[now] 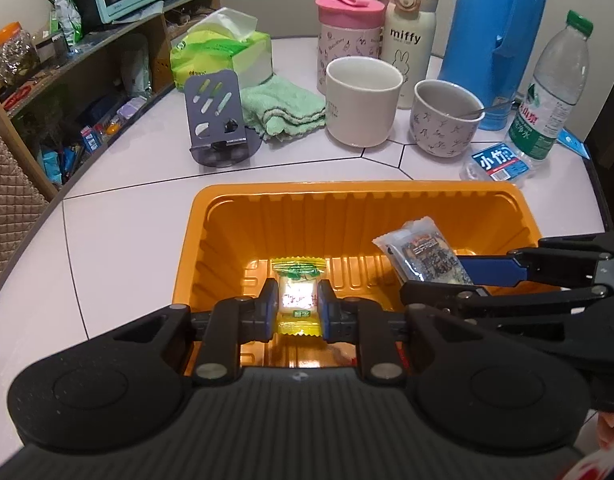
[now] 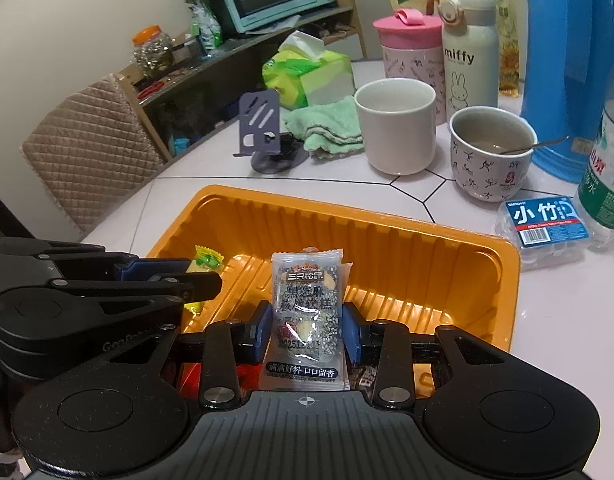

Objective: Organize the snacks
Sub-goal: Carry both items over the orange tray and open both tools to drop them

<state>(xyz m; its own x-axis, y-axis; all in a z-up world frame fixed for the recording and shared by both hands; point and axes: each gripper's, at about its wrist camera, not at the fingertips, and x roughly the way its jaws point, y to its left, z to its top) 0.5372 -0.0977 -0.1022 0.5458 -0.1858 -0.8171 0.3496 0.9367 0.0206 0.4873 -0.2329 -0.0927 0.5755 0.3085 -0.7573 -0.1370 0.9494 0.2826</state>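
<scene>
Orange plastic tray (image 1: 235,216) sits under both my tools on the white table (image 1: 119,240). My left gripper (image 1: 298,300) is clamped on a yellow-wrapped candy (image 1: 298,280) over the tray's middle. At three o'clock, my right gripper (image 2: 307,322) pinches a grey sesame-walnut cake packet (image 2: 305,300) above the tray. Two cups (image 1: 363,100) stand at twelve o'clock.

White mug (image 1: 363,102), patterned cup w/ spoon (image 1: 447,122), green towel (image 1: 285,108), tissues (image 1: 221,56).
</scene>
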